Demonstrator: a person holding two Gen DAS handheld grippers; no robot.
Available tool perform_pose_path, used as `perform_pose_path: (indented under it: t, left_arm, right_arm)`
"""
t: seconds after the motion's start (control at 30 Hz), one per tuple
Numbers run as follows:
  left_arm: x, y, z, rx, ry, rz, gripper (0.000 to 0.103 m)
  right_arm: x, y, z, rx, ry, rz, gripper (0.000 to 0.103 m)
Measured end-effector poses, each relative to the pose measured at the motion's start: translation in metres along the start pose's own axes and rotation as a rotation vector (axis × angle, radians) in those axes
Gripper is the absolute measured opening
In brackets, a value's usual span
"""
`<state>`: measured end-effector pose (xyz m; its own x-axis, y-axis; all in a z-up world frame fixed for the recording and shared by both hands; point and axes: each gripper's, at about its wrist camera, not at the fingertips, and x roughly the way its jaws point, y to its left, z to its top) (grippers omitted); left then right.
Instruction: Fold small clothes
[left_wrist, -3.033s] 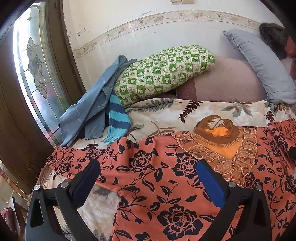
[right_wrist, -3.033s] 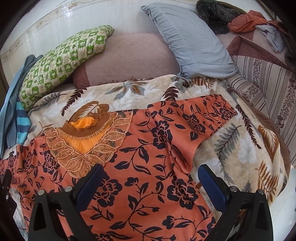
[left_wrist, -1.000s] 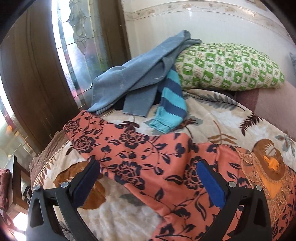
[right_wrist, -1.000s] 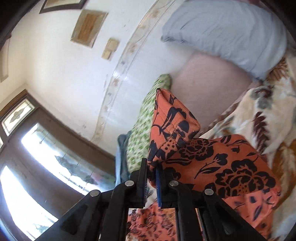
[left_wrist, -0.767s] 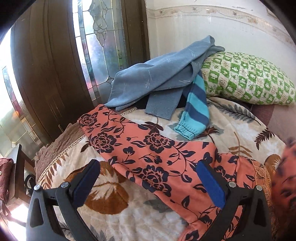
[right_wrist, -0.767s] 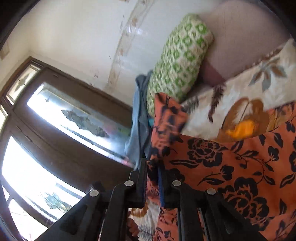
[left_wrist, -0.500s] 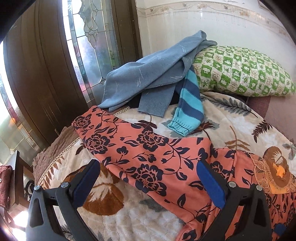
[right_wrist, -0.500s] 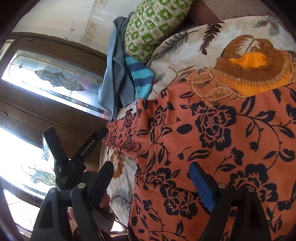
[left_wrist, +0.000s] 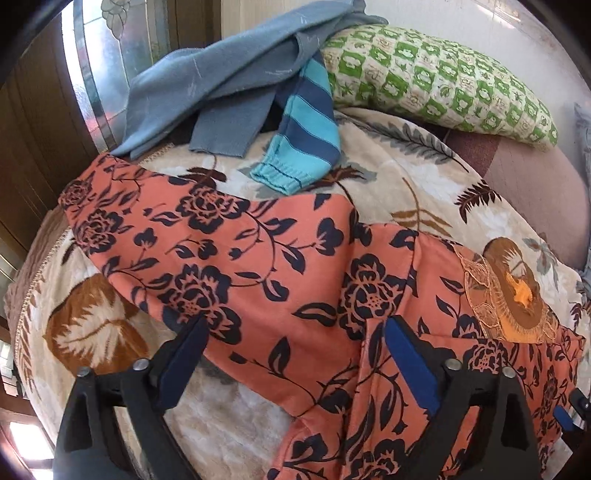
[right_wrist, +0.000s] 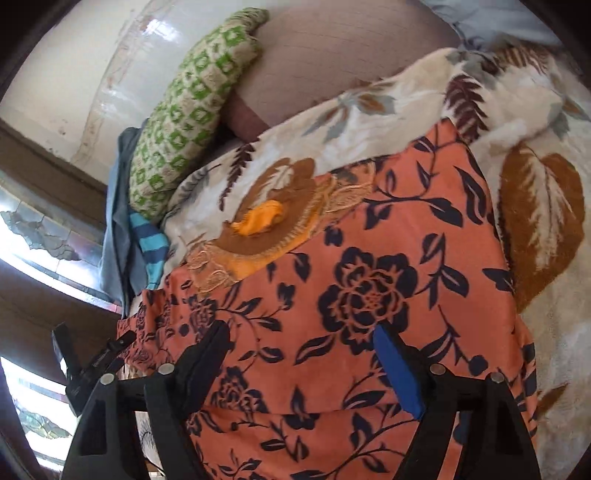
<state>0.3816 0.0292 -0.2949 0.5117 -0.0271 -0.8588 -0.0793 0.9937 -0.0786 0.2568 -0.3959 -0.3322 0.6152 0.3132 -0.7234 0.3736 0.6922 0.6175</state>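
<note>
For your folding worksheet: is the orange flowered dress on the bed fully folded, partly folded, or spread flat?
Partly folded. The dress has its right side turned in, giving a straight edge, while its left sleeve lies stretched out on the blanket.

an orange garment (left_wrist: 280, 280) printed with navy roses and leaves, its neckline (right_wrist: 258, 236) trimmed in brown and yellow-orange embroidery. it lies on a cream blanket (left_wrist: 424, 184) patterned with brown and grey leaves. behind are a green-and-white checked pillow (left_wrist: 436, 85), a grey-blue sweater (left_wrist: 221, 74) and a turquoise-and-navy striped sleeve (left_wrist: 306, 140).

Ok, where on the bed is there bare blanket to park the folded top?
Bare leaf-print blanket lies below the orange floral top's left sleeve, and right of its folded edge. The window corner is crowded: blue sweater, striped sleeve, green pillow.
</note>
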Motion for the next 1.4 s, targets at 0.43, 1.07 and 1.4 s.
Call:
perform_pose_path:
  t: [0.43, 1.07, 1.4]
  left_arm:
    - [0.034, -0.028, 0.003, 0.062, 0.102, -0.045, 0.055]
    - [0.016, -0.037, 0.001, 0.151, -0.034, -0.122, 0.002]
    - [0.019, -0.033, 0.002, 0.111, 0.107, -0.250, 0.042]
  right_arm:
    - [0.012, -0.024, 0.017, 0.061, 0.005, 0.031, 0.077]
    - [0.010, -0.043, 0.030, 0.092, -0.026, 0.039, 0.077]
    - [-0.001, -0.047, 0.038, 0.098, -0.060, 0.061, 0.077]
